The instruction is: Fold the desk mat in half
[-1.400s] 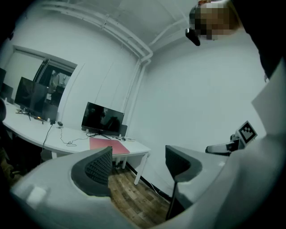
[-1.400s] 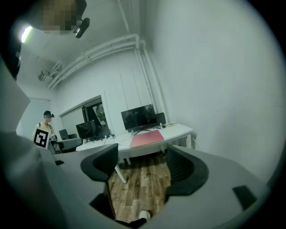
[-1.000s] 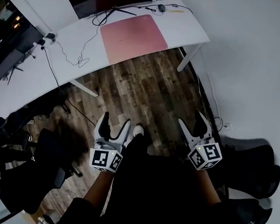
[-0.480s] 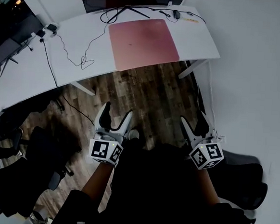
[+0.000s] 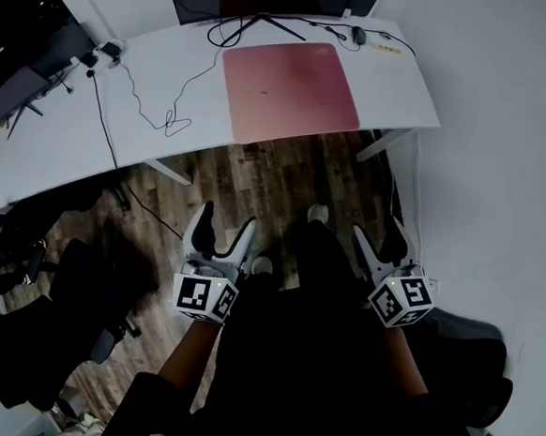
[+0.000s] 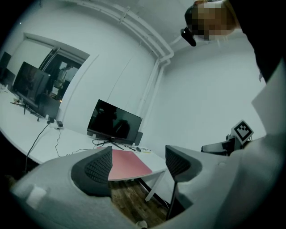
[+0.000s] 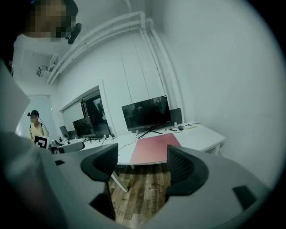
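A pink desk mat (image 5: 290, 91) lies flat and unfolded on the white desk (image 5: 171, 82), near its front edge. It also shows between the jaws as the desk mat (image 6: 129, 163) in the left gripper view and the desk mat (image 7: 154, 149) in the right gripper view. My left gripper (image 5: 221, 227) and right gripper (image 5: 381, 236) hang open and empty over the wooden floor, well short of the desk. Nothing is between either pair of jaws.
A monitor (image 7: 146, 113) stands behind the mat, with cables (image 5: 159, 109) and a mouse (image 5: 360, 35) on the desk. A black office chair (image 5: 67, 318) sits at the left, another chair (image 5: 474, 350) at the right. A white wall (image 5: 505, 137) runs along the right.
The desk and mat have drawn closer and shifted right in the head view. A foot has stepped forward on the floor. Both grippers stay open and low.
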`<control>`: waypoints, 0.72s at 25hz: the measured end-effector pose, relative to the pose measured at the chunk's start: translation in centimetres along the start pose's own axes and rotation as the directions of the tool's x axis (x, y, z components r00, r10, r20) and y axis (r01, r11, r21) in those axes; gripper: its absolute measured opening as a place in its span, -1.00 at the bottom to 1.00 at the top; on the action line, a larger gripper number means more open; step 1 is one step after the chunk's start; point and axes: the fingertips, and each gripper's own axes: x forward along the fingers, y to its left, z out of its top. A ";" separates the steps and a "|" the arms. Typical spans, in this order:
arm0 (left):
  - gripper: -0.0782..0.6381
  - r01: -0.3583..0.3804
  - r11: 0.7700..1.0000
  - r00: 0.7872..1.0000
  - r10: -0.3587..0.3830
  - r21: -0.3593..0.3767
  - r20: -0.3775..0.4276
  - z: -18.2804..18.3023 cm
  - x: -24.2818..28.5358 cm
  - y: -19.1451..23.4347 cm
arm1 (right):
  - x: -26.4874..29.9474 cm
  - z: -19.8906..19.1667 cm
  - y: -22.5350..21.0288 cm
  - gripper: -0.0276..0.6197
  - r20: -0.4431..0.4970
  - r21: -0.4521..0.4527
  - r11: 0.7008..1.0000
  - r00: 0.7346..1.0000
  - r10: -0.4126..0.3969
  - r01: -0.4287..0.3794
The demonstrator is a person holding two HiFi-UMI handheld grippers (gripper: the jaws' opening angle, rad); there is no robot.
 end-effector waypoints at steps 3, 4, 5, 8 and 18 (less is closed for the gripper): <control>0.22 -0.041 0.999 0.999 0.041 0.002 0.004 0.0 1.1 0.2 | 2.2 0.3 -0.9 0.09 -0.012 0.003 0.999 0.999 0.045 -0.045; 0.22 -0.055 0.998 0.998 0.055 0.003 0.003 0.1 1.7 0.2 | 3.1 0.5 -1.3 0.09 -0.015 0.005 0.998 0.998 0.060 -0.060; 0.22 -0.068 0.998 0.998 0.068 0.006 0.000 0.1 2.3 0.2 | 4.0 0.7 -1.7 0.09 -0.018 0.006 0.997 0.997 0.074 -0.074; 0.22 -0.104 0.995 0.994 0.104 0.003 -0.015 0.3 4.8 0.4 | 7.0 2.1 -3.5 0.09 -0.023 0.009 0.994 0.994 0.107 -0.107; 0.22 -0.153 0.986 0.985 0.157 0.065 -0.066 0.8 16.6 -0.4 | 16.9 6.1 -11.6 0.09 -0.067 -0.038 0.970 0.969 0.236 -0.239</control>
